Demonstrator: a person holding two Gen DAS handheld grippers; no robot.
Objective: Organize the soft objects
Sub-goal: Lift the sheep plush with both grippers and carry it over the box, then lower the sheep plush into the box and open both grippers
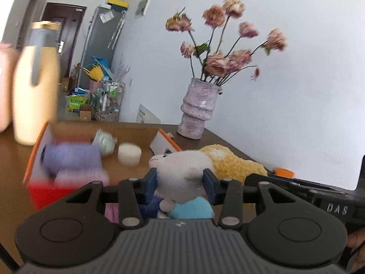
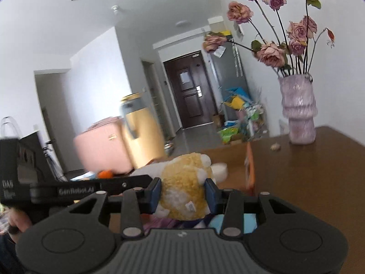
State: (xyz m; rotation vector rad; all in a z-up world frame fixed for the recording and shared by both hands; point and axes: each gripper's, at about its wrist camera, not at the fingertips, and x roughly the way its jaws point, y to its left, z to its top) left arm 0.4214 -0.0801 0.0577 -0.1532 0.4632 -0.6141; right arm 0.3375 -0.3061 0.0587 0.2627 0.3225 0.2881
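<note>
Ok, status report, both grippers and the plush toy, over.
Left gripper shut on plush toy, white head end. Right gripper shut on its yellow body. Open box ahead-left, nothing between.
</note>
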